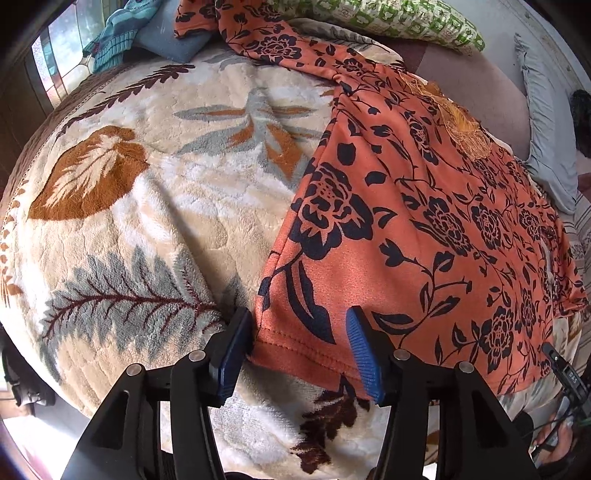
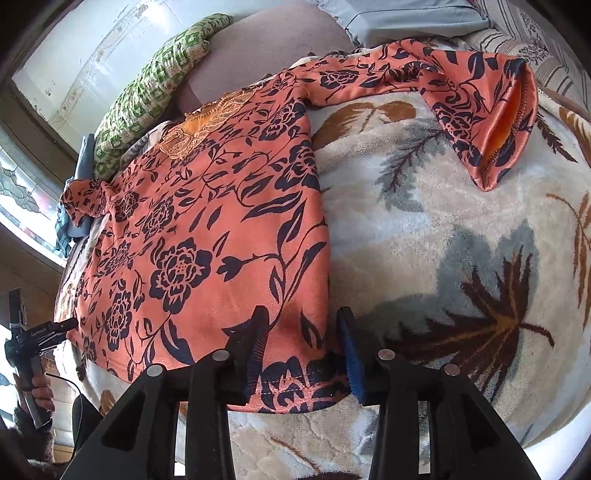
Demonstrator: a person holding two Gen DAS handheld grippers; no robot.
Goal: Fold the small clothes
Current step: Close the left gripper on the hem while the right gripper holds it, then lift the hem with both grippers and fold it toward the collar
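An orange top with a dark floral print point(image 1: 406, 221) point(image 2: 207, 229) lies spread flat on a plush leaf-patterned blanket point(image 1: 147, 184) point(image 2: 443, 240). My left gripper point(image 1: 297, 319) stands open over the top's lower left hem corner. The corner lies between the blue pads, and they do not press on it. My right gripper point(image 2: 303, 317) is open over the lower right hem corner, which likewise sits loose between its fingers. One sleeve point(image 2: 480, 96) stretches out to the right on the blanket with its cuff open. The other sleeve point(image 1: 258, 37) runs off to the far left.
A green patterned pillow point(image 1: 388, 22) point(image 2: 147, 92) and a grey-blue pillow point(image 1: 546, 129) lie beyond the neckline. A blue cushion point(image 1: 173, 37) and teal knitwear point(image 1: 114, 33) sit by a window point(image 1: 55, 66). A hand point(image 2: 40, 391) shows at the bed's near edge.
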